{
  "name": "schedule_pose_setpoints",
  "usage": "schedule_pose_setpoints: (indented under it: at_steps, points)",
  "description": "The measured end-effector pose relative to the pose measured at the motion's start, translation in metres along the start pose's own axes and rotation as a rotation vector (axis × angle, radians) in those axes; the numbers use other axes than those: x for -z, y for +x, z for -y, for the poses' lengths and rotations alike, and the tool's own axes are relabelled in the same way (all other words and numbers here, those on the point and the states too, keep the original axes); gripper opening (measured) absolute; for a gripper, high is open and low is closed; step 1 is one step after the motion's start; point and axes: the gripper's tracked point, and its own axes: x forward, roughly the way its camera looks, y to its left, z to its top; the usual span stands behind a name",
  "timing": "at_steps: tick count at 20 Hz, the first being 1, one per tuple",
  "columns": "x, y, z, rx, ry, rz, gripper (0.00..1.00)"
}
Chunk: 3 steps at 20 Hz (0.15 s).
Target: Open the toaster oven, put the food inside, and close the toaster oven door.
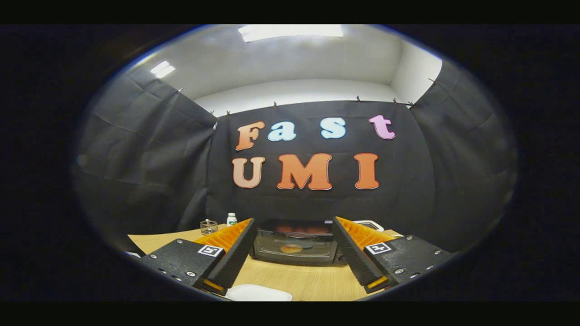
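A black toaster oven point(297, 242) sits on the wooden table point(299, 278) just beyond my fingers, seen between them. Its glass door is closed, and an orange-brown piece of food point(291, 248) shows behind the glass. My gripper point(294, 253) is open, with the orange-ribbed fingers point(229, 246) spread wide on either side of the oven and nothing held between them. A white plate point(259, 293) lies on the table below the fingers, close to the left one; no food is seen on its visible part.
At the back left of the table stand a small clear glass container point(208, 226) and a white bottle with a green cap point(231, 219). A white object point(371, 224) shows behind the oven's right side. Black cloth walls close in the table.
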Motion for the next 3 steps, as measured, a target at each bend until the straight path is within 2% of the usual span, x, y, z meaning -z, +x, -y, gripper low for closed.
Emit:
schedule_pose_setpoints:
  at_steps: [3]
  points:
    - [-0.0038,0.0011,0.0014,0.020,-0.002,0.013,0.98]
